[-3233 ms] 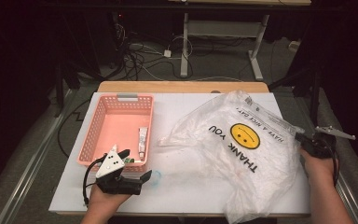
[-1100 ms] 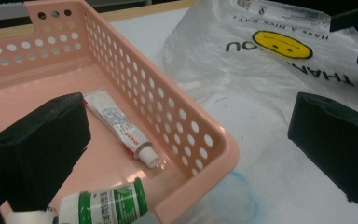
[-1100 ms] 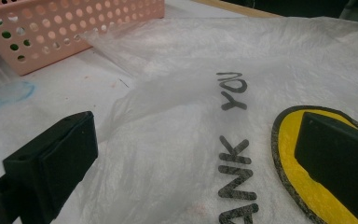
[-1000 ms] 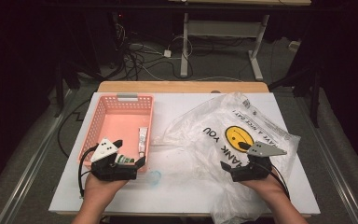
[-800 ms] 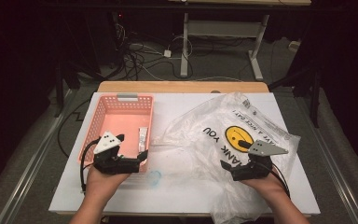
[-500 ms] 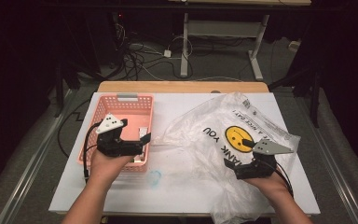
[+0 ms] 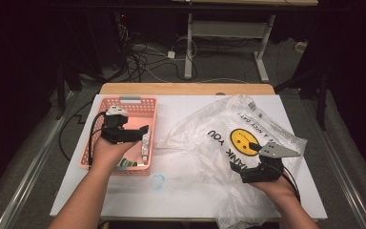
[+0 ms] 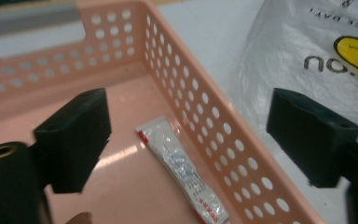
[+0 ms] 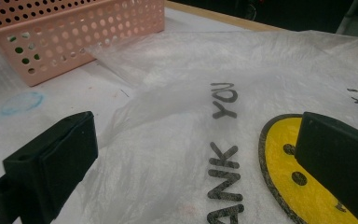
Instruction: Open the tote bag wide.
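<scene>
The left gripper hung over the pink basket, its jaws wide apart with nothing clamped between them; they had just been closing a little, still around empty air. In the left gripper view the two black pads straddled the basket's right-hand wall, one over the basket floor and one outside it above the table. Below and between them a small white tube with red print lay flat on the basket floor, running close along that perforated wall, untouched by either pad. In the high view the same tube lay by the basket's right side, just past the gripper's tips.

The right gripper was held low over the clear plastic bag, also with its jaws spread and gripping nothing. In the right gripper view the pads stood on either side of the crinkled film, near the black lettering and the yellow smiley face; whether they brushed the plastic could not be told. The bag lay spread over the table's right half, its edge reaching close to the basket.
</scene>
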